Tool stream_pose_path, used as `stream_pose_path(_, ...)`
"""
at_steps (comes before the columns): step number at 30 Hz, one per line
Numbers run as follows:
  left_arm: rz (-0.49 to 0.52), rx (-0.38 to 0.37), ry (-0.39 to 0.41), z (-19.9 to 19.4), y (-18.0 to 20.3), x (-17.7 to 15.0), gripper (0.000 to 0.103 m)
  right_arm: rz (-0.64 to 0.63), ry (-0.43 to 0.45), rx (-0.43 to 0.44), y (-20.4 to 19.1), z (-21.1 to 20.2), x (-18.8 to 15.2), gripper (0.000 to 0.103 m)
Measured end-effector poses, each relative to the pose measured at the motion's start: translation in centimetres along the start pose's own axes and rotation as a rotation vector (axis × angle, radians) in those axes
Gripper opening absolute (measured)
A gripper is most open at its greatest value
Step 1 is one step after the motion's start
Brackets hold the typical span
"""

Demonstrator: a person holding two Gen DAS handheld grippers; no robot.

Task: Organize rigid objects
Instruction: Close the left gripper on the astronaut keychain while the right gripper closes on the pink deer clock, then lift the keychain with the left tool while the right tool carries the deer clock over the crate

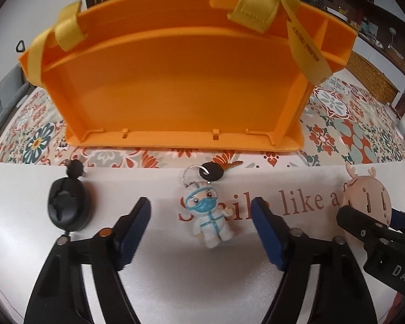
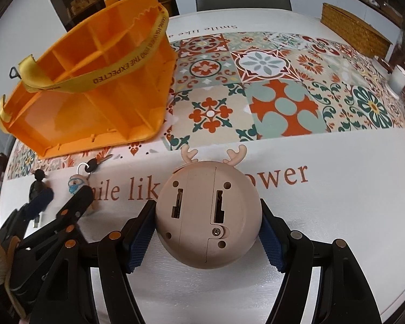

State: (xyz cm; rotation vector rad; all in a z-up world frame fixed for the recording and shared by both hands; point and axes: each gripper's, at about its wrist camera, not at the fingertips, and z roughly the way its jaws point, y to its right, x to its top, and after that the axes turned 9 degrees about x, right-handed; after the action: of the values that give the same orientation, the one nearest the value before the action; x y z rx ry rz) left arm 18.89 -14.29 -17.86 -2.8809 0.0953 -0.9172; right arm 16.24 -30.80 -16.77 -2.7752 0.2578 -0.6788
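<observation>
Your right gripper (image 2: 208,232) has its blue pads clamped on both sides of the round beige reindeer gadget (image 2: 208,216), its back facing you: two slots, a screw, small antlers on top, over the white strip of the tablecloth (image 2: 337,210). Your left gripper (image 1: 202,232) stands open, jaws astride the little masked figure keychain (image 1: 210,216) without touching it; it wears a white suit and blue mask, with a ring and black-headed key attached. A black fob (image 1: 67,208) lies to the left, and the orange organizer (image 1: 175,81) with yellow straps sits behind.
</observation>
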Motion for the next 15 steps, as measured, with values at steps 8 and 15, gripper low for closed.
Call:
stream_pose_path(8, -0.017, -0.017, -0.005, 1.0, 0.08, -0.17, 0.047, 0.007, 0.008, 0.017, -0.09, 0.42, -0.3, 0.071)
stream_pose_path(15, -0.013, -0.033, -0.003, 1.06, -0.5, -0.08, 0.035, 0.019, 0.007, 0.034, -0.32, 0.57, -0.57, 0.071)
